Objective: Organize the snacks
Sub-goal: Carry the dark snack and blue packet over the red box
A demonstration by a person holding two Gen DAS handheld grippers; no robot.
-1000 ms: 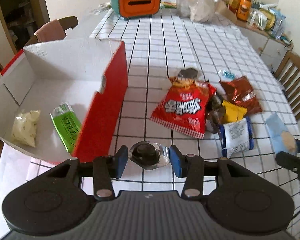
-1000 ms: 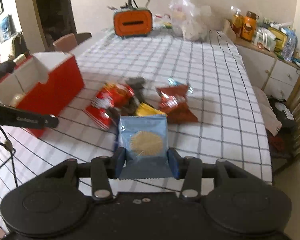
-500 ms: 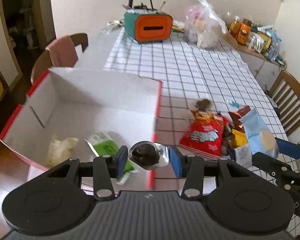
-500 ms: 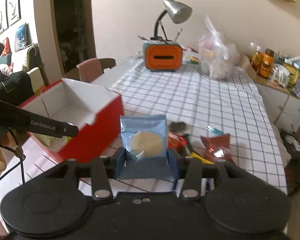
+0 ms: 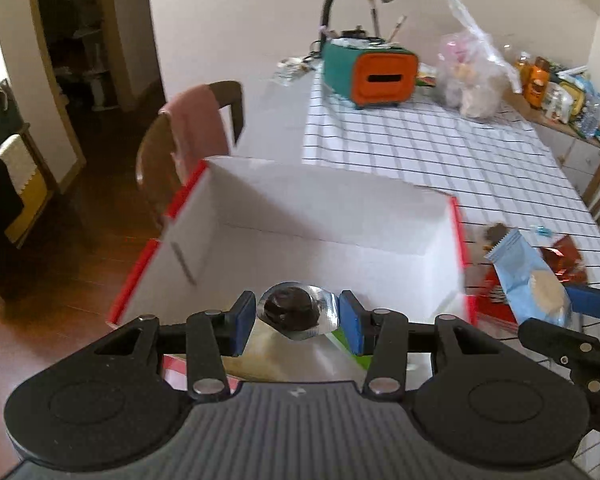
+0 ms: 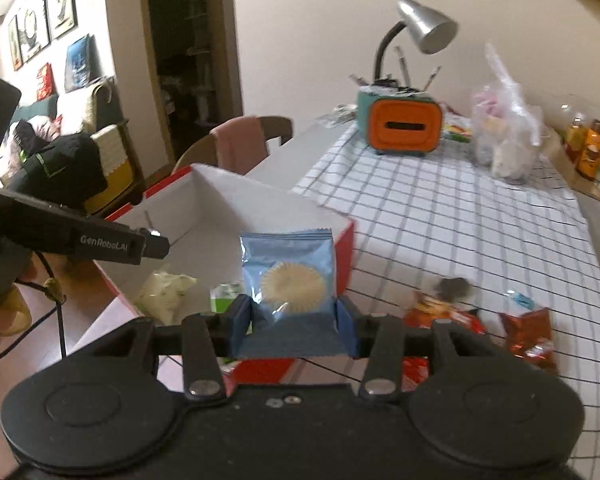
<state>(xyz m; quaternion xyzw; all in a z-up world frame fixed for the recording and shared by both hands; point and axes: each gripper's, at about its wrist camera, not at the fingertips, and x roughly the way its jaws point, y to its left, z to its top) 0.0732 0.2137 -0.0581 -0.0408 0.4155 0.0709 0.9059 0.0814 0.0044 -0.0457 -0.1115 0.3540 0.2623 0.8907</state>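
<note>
Both my claws carry snacks over the red box.

My left claw (image 5: pixel 297 322) pinches a foil-cupped chocolate (image 5: pixel 291 310) above the red box (image 5: pixel 328 236); my right claw (image 6: pixel 294 328) pinches a blue cookie packet (image 6: pixel 288 276) over the box's near right corner. Inside the box lie a pale packet (image 6: pixel 162 290) and a green packet (image 6: pixel 225 296). Right of the box, more snack bags (image 6: pixel 530 338) sit on the checked desk (image 6: pixel 460 216).

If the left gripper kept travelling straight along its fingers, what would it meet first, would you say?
Probably the white inside of the red box: the left gripper, shut on a foil-cupped chocolate, points over the open box toward its far wall. Depth is uncertain.
</note>
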